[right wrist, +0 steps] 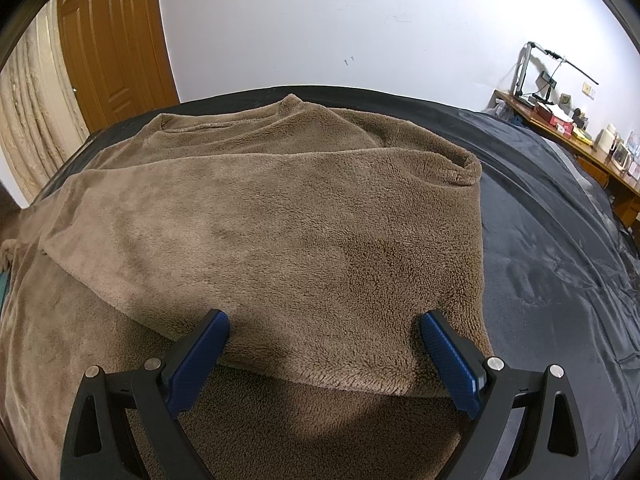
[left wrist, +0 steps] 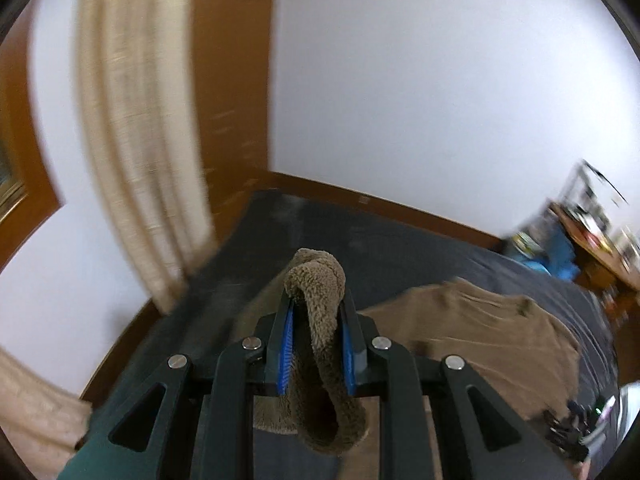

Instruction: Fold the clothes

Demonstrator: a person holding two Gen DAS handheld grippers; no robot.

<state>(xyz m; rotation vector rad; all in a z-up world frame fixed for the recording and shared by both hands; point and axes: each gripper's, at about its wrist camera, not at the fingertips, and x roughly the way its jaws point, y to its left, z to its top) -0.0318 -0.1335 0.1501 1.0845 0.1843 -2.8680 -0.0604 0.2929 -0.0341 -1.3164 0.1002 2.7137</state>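
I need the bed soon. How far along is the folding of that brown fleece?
Done: one part of the fleece already lies folded over the rest on the bed. In hand: the left gripper is shut on a fleece edge, lifted; the right gripper is open over the folded part. Left: laying that edge over and finishing the remaining folds.

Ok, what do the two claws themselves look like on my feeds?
Both match: the left claw and right claw have black plastic linkage arms with triangular cut-outs, round silver pivot pins at the joints, and fingers faced with blue ribbed pads. No cables, markings, hands or sleeves show in either view.
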